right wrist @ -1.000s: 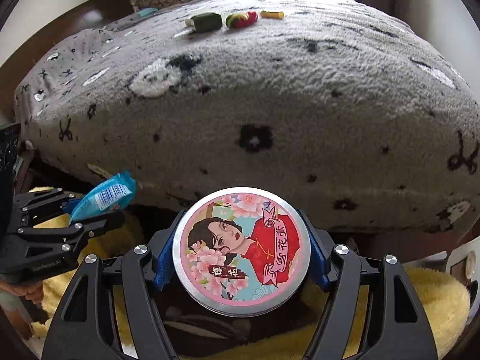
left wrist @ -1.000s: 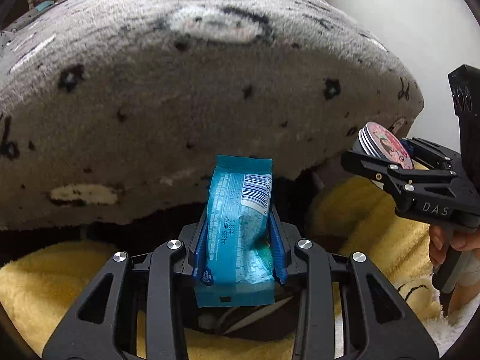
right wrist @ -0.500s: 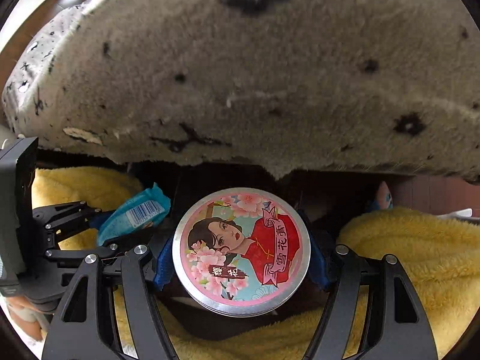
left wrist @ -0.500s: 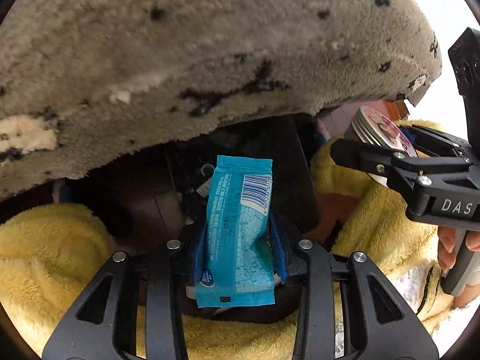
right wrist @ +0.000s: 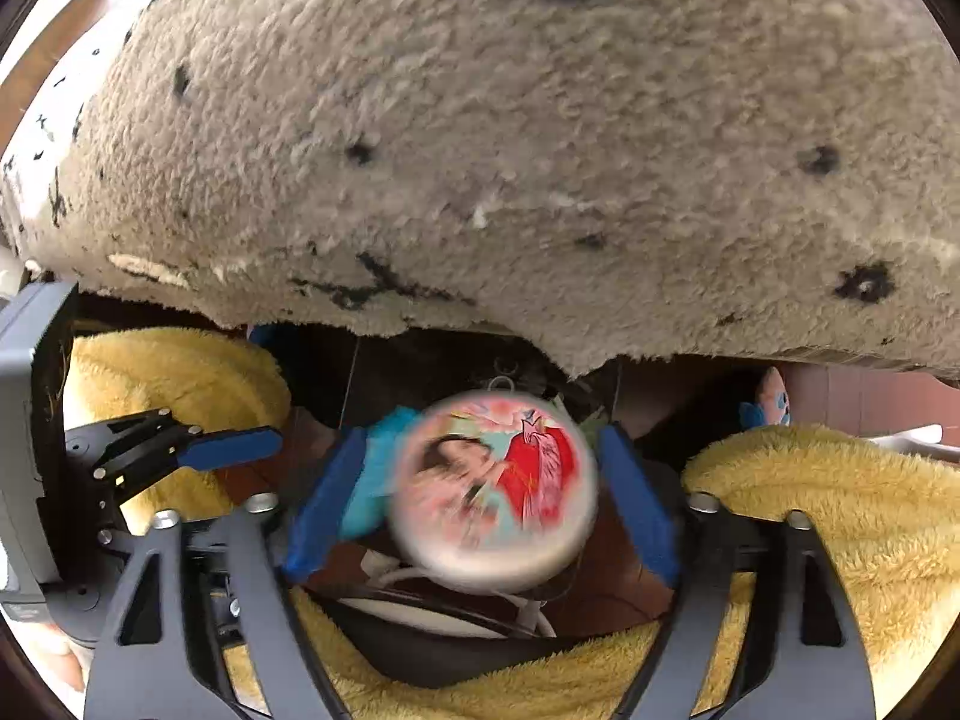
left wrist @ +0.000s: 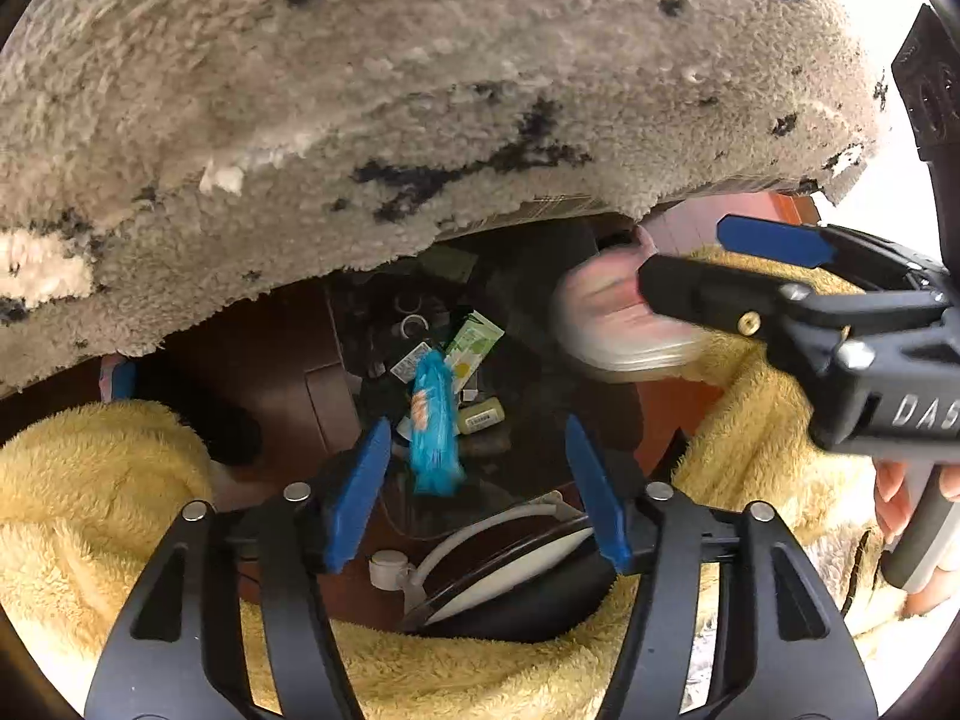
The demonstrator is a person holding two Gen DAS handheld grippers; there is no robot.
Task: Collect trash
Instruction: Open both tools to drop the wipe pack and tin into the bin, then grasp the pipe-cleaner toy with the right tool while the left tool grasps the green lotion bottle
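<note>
We are looking steeply down past the edge of a shaggy grey blanket with black marks [left wrist: 420, 120] into a dark bin lined with a black bag [left wrist: 522, 312], wedged between folds of fluffy yellow fleece [left wrist: 90, 510]. Inside the bin we are finding a green-and-white carton [left wrist: 474, 345], a small pale yellow-green block with a label [left wrist: 480, 415] and other scraps too dim to identify. The left gripper [left wrist: 477, 483] is spreading its blue-padded jaws, and the crinkled blue plastic snack wrapper [left wrist: 433, 426] is hanging free between them, touching neither pad, over the bin's contents. The right gripper [right wrist: 480, 492] is likewise opening, and the round metal tin with a painted pink-and-red lid [right wrist: 492, 489] is sitting between its pads, clear of both and smeared by motion blur; in the left wrist view the same tin is showing as a pale blur just beside that gripper's fingertips, at the bin's rim. We cannot tell whether the tin is already inside the bin. A white cable and a dark curved object [left wrist: 498, 564] are lying below the left jaws, partly covered by fleece. A hand [left wrist: 900, 498] is gripping the right tool's handle, cut off at the picture's edge. The bin's floor and far wall are lost in shadow beneath the blanket.
</note>
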